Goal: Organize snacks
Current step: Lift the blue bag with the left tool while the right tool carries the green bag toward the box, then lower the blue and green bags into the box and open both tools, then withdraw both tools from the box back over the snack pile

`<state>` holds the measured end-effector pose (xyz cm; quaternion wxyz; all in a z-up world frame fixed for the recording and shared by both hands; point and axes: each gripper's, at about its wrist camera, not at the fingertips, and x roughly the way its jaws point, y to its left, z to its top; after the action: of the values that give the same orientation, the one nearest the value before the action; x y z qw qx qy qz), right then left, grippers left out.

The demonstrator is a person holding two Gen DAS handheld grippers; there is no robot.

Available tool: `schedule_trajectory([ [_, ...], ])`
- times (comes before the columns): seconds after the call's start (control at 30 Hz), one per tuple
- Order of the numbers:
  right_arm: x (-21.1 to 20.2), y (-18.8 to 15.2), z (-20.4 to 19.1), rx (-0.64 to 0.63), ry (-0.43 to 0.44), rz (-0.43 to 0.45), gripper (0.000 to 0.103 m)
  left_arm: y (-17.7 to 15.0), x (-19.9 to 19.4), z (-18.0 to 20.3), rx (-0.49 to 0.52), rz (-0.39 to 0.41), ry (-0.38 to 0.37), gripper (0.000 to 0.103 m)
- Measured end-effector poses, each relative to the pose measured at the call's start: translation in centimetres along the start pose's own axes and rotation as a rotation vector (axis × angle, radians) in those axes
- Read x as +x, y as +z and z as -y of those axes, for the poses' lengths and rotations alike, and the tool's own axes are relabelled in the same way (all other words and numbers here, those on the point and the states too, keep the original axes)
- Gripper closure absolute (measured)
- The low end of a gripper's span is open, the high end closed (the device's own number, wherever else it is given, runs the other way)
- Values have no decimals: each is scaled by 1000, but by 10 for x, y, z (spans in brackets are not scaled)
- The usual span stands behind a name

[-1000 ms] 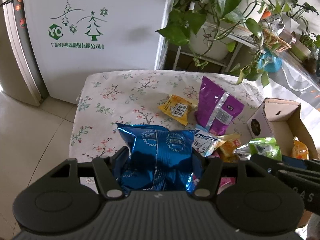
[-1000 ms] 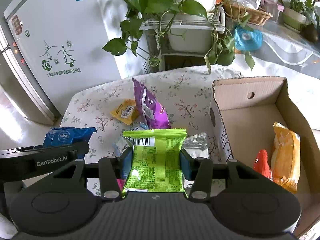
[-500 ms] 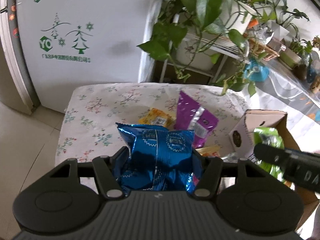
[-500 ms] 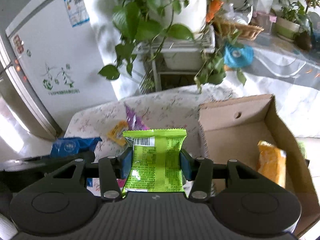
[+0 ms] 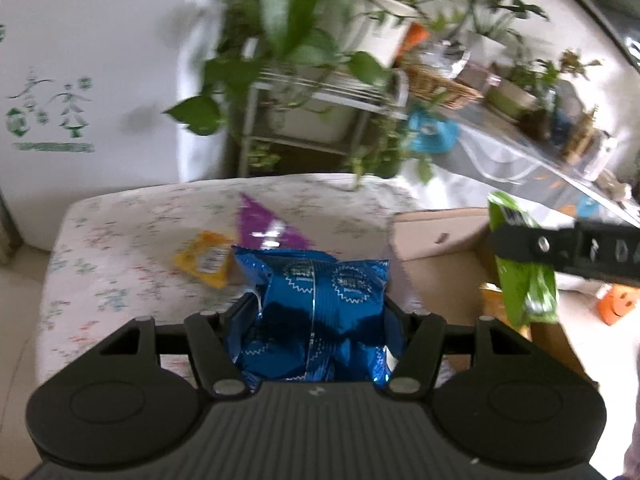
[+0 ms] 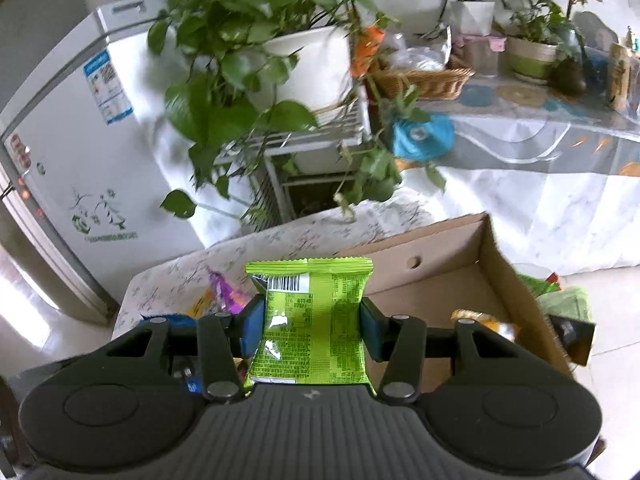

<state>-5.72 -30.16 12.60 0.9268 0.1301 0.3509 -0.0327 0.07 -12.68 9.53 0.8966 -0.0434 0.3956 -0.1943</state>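
Note:
My left gripper [image 5: 316, 316] is shut on a shiny blue snack bag [image 5: 320, 304], held above the flowered table [image 5: 120, 232]. My right gripper [image 6: 308, 324] is shut on a green snack packet [image 6: 310, 320], raised in front of the open cardboard box [image 6: 460, 276]. In the left wrist view the green packet [image 5: 520, 280] and a black finger [image 5: 560, 248] of the right gripper hang over the box [image 5: 436, 236]. A purple bag [image 5: 264, 228] and a yellow packet [image 5: 206, 258] lie on the cloth. An orange-yellow bag [image 6: 476, 318] lies inside the box.
A white fridge [image 6: 80, 168] stands behind the table on the left. Potted plants on a metal rack [image 6: 288, 92] crowd the back. A long table with a wicker basket [image 6: 424, 80] and pots runs along the right. An orange toy [image 5: 618, 308] lies on the floor.
Both grippers have risen and swung right toward the box, each keeping its packet. The table now looks farther below, and the green packet has come over the box.

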Motion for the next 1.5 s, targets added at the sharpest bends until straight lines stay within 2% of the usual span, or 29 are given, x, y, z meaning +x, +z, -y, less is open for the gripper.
schedule_trajectory([
  [0.2, -9, 11, 32, 54, -30, 31, 47, -4, 5, 27, 48, -3, -69, 40],
  [0.47, -10, 14, 71, 126, -81, 21, 47, -18, 15, 63, 112, -41, -182, 40],
  [0.93, -3, 14, 89, 156, -111, -13, 47, -36, 27, 119, 180, -58, -362, 39],
  [1.0, -1, 14, 90, 160, -116, -22, 47, -40, 34, 123, 179, -76, -352, 33],
  [1.07, 2, 13, 91, 170, -126, -29, 45, -41, 34, 123, 164, -69, -356, 21],
  [1.1, 3, 13, 92, 175, -130, -33, 43, -41, 33, 123, 157, -62, -355, 18],
  [1.17, 5, 12, 94, 187, -132, -42, 34, -38, 31, 122, 152, -59, -335, 16],
  [1.5, 3, 12, 88, 209, -90, -32, 28, -25, 21, 98, 107, -63, -292, 12],
])
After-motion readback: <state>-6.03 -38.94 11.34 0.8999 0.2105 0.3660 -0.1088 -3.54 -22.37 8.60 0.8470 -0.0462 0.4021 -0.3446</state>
